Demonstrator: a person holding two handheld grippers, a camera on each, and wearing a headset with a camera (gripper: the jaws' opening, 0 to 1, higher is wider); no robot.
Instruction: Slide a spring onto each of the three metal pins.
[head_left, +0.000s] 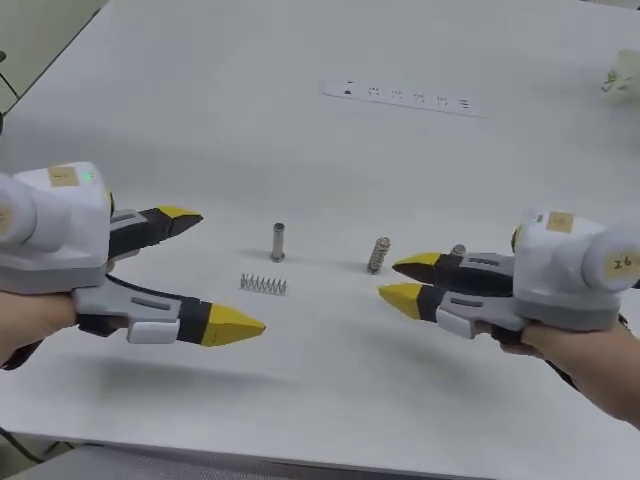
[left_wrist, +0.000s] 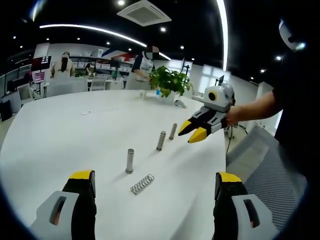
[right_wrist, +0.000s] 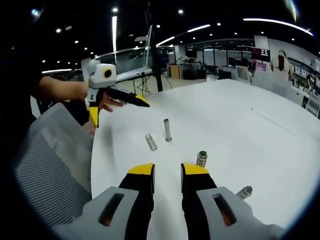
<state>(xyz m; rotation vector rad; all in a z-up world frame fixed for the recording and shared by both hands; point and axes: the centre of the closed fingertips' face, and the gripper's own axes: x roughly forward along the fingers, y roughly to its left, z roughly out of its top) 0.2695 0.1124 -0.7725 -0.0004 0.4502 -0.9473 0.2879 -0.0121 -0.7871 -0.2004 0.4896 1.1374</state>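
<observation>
A small coiled steel spring (head_left: 263, 285) lies flat on the smooth white table (head_left: 330, 400), just in front of a bare upright metal pin (head_left: 278, 242). A second pin (head_left: 378, 255) already wears a spring. A third pin (right_wrist: 245, 191) beside the right gripper (head_left: 386, 280) looks sleeved too. The yellow-tipped left gripper (head_left: 232, 270) gapes wide, empty. The right gripper's jaws are narrowed to a slim gap, holding nothing.
</observation>
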